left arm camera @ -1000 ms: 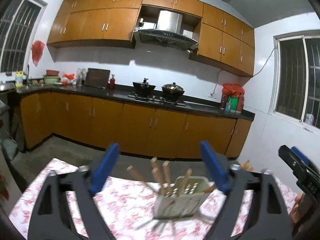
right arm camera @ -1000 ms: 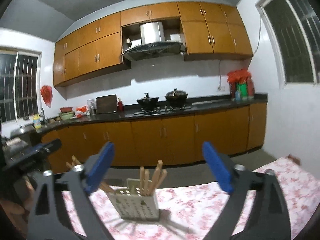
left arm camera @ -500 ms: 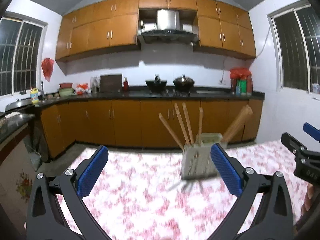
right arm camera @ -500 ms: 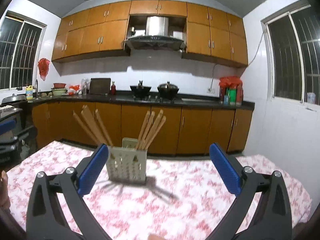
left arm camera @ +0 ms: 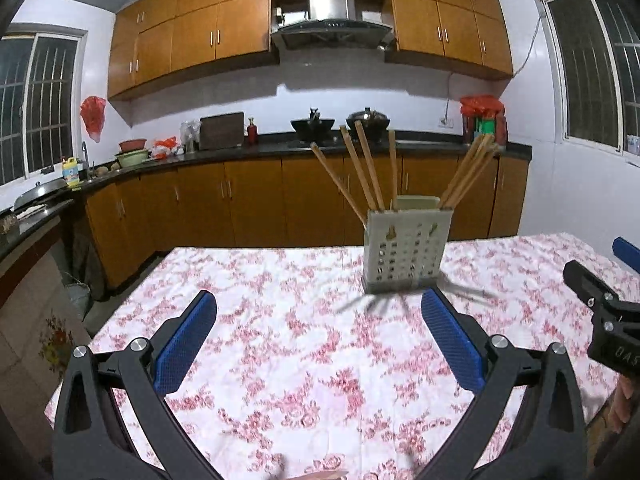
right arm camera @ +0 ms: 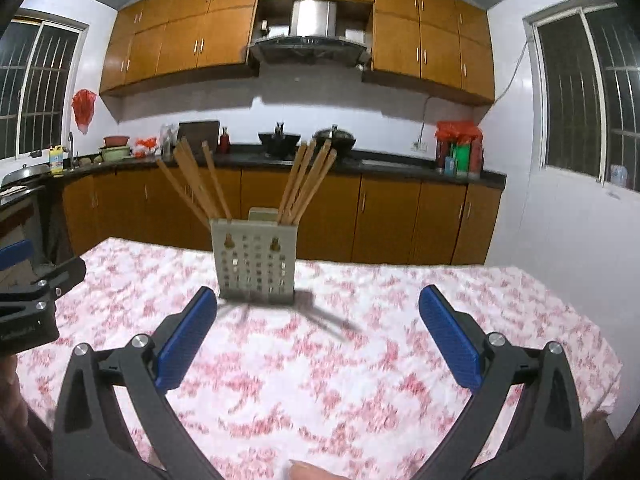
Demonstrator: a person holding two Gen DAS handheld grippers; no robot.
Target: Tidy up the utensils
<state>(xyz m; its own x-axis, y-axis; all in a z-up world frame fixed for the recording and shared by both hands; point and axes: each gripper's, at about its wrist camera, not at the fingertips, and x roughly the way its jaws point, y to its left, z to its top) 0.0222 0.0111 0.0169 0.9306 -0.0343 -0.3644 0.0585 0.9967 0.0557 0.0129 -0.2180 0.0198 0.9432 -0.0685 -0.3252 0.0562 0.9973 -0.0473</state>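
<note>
Both hand-held grippers, left (left arm camera: 318, 338) and right (right arm camera: 318, 336), are backing away wide open and empty, leaving the chopsticks (right arm camera: 308, 178) standing in the holder (right arm camera: 255, 261) mid-frame on the counter (right arm camera: 360, 360); organizing is looking finished.

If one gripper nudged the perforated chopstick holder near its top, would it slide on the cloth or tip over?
The chopstick holder looks like thin perforated plastic, so probably light. It stands taller than its base is deep, and the chopsticks lean outward above the rim, so a high push would likelier tip it. The floral tablecloth may grip or bunch, hindering sliding.
</note>
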